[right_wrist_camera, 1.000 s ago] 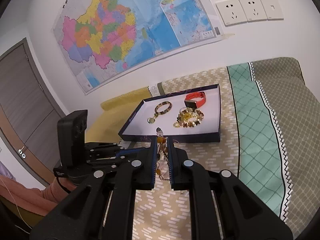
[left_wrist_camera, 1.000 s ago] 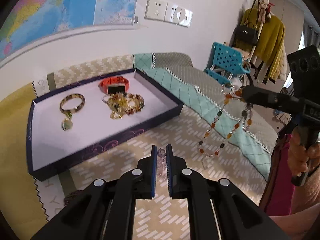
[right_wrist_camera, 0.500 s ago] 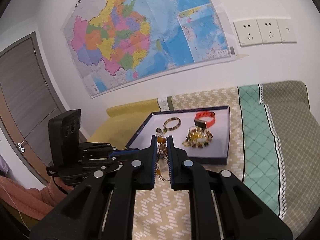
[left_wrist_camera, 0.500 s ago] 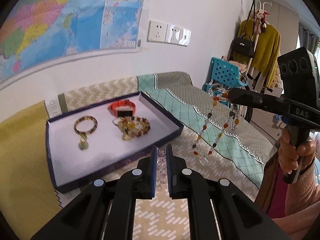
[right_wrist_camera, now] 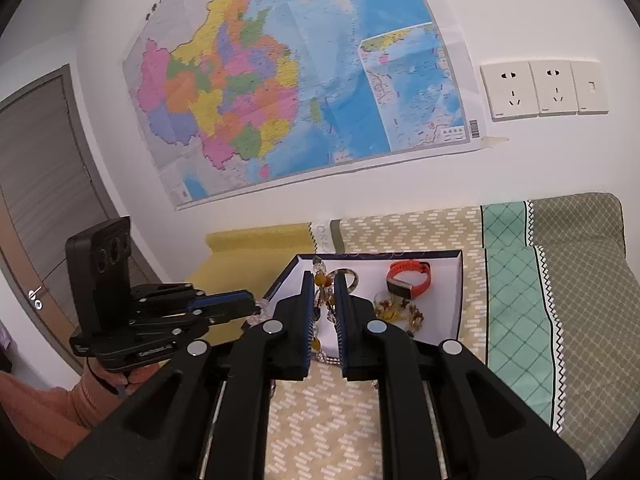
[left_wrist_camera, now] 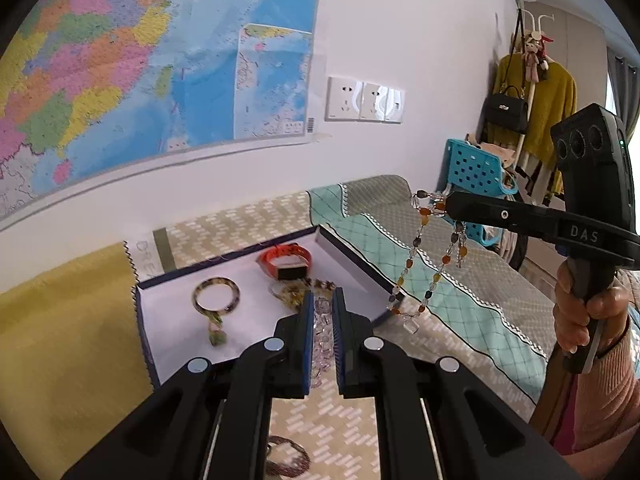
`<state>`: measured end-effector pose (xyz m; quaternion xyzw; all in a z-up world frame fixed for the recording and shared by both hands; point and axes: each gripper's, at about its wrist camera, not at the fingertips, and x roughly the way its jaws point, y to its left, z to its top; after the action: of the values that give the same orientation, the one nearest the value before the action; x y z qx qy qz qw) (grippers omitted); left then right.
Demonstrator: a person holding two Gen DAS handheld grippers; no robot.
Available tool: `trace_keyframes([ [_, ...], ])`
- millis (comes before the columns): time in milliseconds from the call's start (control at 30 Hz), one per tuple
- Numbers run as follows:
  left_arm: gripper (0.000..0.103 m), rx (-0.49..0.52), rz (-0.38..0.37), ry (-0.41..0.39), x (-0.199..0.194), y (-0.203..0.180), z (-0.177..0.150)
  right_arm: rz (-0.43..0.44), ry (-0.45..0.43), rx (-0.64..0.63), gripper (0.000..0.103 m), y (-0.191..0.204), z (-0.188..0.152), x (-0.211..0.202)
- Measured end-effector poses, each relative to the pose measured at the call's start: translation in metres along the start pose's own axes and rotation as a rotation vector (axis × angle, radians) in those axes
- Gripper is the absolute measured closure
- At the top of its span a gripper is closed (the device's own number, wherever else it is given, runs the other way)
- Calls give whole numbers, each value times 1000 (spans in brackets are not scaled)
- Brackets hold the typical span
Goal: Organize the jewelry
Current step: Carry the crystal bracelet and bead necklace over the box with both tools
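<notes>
— Jewelry first. Where does each piece stand?

— Both grippers are held up above the bed, each with a strand. The left gripper has its jaws closed on a string of clear beads, which hangs down between the two fingers. The right gripper has its jaws pinched on an amber bead necklace; seen from the left, the necklace droops in a loop below the tips, clear of the bedspread.

— And the tray?

— A dark-rimmed tray with a white floor sits on the patterned bedspread, near the wall. Inside it: a mottled bangle with a small green pendant lying just below it, an orange watch toward the far side, and a heap of golden beads just beside the watch.

— Anything loose outside the tray?

— One dark beaded loop lies on the bedspread under the left gripper, partly hidden by its frame. I cannot make out what sort of piece it is.

— Hands?

— The right hand, in a pink sleeve, wraps the right gripper's handle. The left hand is mostly hidden behind its own tool.

— Surroundings?

— A coloured map and a row of sockets on the wall; a blue chair and a coat stand beyond the foot of the bed.
</notes>
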<state>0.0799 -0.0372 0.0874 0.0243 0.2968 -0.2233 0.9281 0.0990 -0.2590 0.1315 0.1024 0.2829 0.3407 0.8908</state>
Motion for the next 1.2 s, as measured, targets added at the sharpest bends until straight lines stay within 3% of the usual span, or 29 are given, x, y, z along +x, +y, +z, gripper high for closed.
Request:
trace_keyframes([
  [1200,96,-25,91,5,15,41,20,-27,26,36,93,-20,21,45],
])
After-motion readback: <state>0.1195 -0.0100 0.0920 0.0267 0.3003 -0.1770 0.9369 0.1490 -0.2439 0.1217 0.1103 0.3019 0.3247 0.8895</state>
